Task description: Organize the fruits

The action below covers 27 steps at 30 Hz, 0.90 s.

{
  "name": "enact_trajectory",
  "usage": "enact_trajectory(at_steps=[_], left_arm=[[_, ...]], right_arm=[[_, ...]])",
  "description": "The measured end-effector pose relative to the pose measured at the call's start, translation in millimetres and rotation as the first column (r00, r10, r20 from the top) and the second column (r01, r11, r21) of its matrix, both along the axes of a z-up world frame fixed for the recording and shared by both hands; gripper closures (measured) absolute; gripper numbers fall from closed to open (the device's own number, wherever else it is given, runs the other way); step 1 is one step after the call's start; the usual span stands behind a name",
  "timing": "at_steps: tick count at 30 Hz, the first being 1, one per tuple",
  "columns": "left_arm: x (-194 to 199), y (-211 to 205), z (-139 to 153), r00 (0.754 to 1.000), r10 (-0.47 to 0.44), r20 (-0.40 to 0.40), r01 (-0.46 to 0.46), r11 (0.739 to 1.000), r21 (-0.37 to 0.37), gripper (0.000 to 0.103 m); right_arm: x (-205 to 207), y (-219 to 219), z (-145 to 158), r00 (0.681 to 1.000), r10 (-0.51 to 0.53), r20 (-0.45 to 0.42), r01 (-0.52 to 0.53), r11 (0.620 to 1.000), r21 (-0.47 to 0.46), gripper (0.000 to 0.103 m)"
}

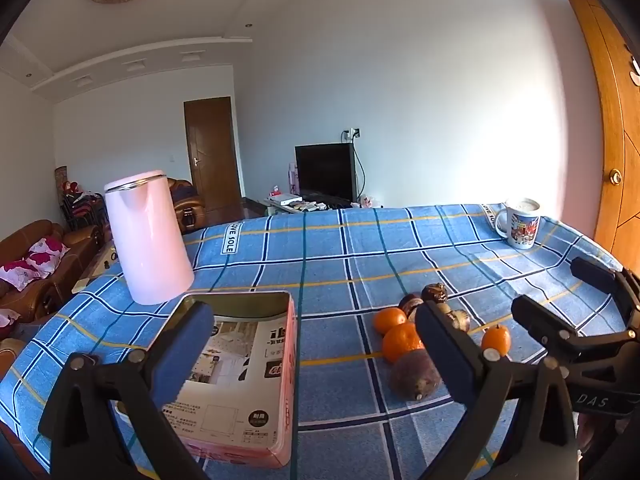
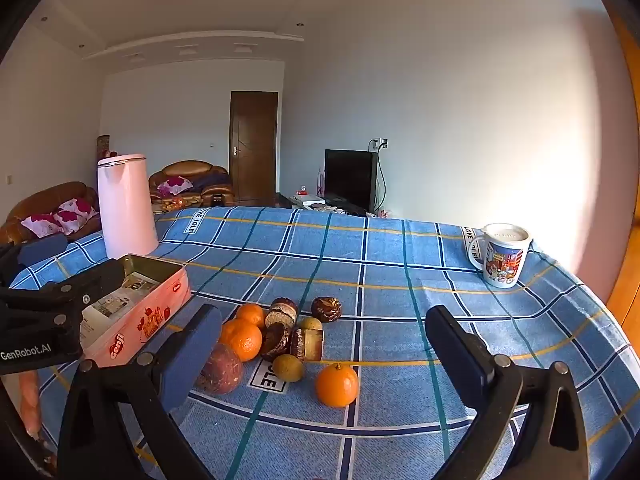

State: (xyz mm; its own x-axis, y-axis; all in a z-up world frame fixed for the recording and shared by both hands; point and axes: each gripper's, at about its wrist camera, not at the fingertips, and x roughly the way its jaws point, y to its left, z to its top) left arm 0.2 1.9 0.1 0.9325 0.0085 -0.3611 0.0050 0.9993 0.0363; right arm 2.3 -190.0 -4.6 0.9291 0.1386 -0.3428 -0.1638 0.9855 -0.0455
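A pile of fruit lies on the blue plaid cloth: three oranges, a purple-brown passion fruit, two small yellow-green fruits and several dark brown pieces. My right gripper hovers open just in front of the pile with nothing between its fingers. Left of the fruit sits an open pink tin holding a printed leaflet. My left gripper stands open over the tin's right side, touching nothing. The left wrist view also shows the oranges, the passion fruit and the right gripper.
A tall pink kettle stands behind the tin at the table's left. A printed mug sits near the far right corner. The left gripper shows at the right wrist view's left edge. Sofas, a TV and doors lie beyond the table.
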Motion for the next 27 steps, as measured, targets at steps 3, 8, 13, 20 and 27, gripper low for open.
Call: enact_trajectory(at_steps=[3,8,13,20,27], left_arm=[[-1.9,-0.1,0.1,1.000,0.005,0.021,-0.006,1.000,0.023,0.000],[-8.5,-6.6,2.0,1.000,0.008,0.021,-0.008,1.000,0.023,0.000],[-8.3,-5.9,5.2,1.000,0.010,0.017,-0.010,1.000,0.015,0.000],[-3.4,1.2,-1.4,1.000,0.005,0.013,-0.005,1.000,0.005,0.000],[-3.6,-1.7,-1.3,1.000,0.008,0.014,-0.009,1.000,0.004,0.000]], right_arm=[[-1.8,-1.0,0.5,1.000,-0.001,0.009,0.001,1.000,0.003,0.001],[-6.2,-0.9,0.7,1.000,0.001,0.020,-0.001,1.000,0.000,0.001],[-7.4,2.7,3.3,1.000,-0.001,0.001,0.001,1.000,0.002,0.001],[-6.8,0.3,-2.5,1.000,-0.003,-0.003,0.003,1.000,0.010,0.001],[-8.1,0.7,-3.8,1.000,0.000,-0.003,0.000,1.000,0.008,0.001]])
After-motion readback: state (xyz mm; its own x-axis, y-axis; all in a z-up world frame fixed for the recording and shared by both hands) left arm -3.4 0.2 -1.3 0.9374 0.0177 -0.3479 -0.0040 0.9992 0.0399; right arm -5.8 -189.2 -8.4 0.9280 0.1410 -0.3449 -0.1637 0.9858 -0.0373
